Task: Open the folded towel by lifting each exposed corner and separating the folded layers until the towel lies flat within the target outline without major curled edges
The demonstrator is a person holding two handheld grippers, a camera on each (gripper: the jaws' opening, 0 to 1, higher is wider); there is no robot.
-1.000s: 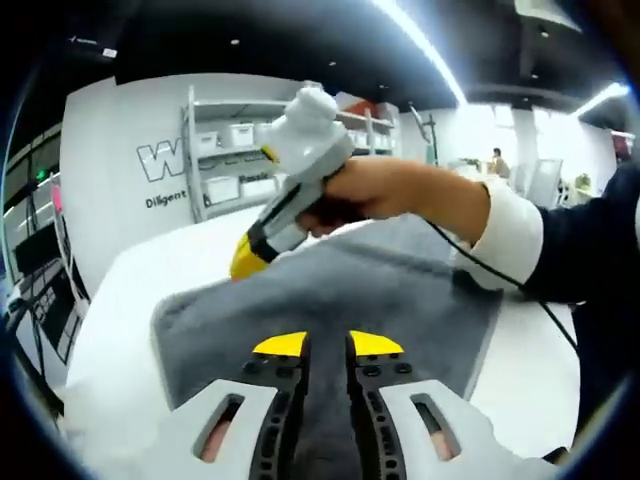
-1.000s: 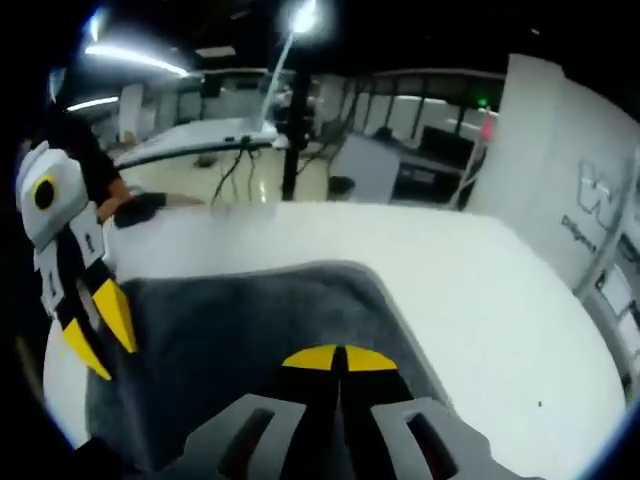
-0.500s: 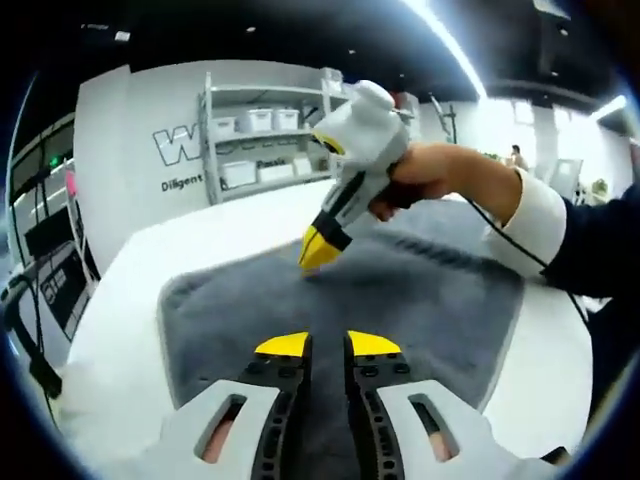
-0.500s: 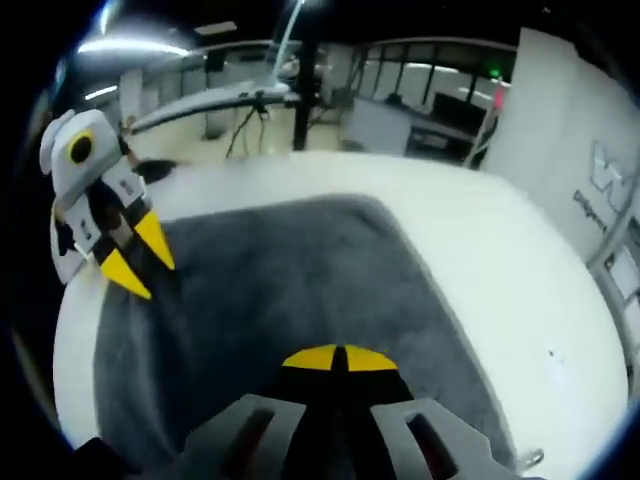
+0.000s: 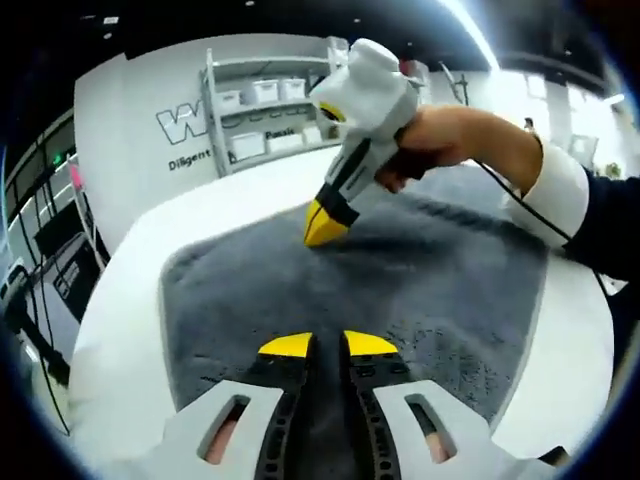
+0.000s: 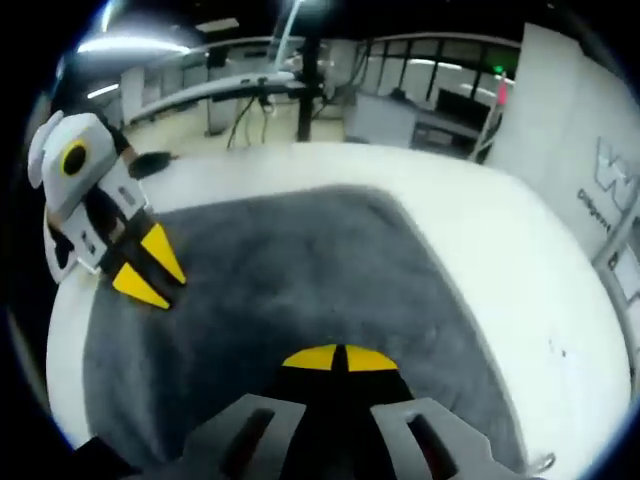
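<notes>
The grey towel [image 5: 400,270] is now lying spread on the white table [image 5: 130,300], where one second ago its far part was standing raised, so the unfolding is looking nearly finished (I am seeing no outline). The left gripper [image 5: 327,345] is hovering above the near edge, jaws slightly apart and empty. The right gripper [image 6: 340,357], jaws closed on nothing, is pointing down at the middle

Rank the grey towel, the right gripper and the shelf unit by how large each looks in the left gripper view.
1. grey towel, largest, spread across the table.
2. right gripper, in the person's hand above the towel, nearer the camera, so it looks bigger than it is.
3. shelf unit, smallest, standing far back by the wall.
</notes>
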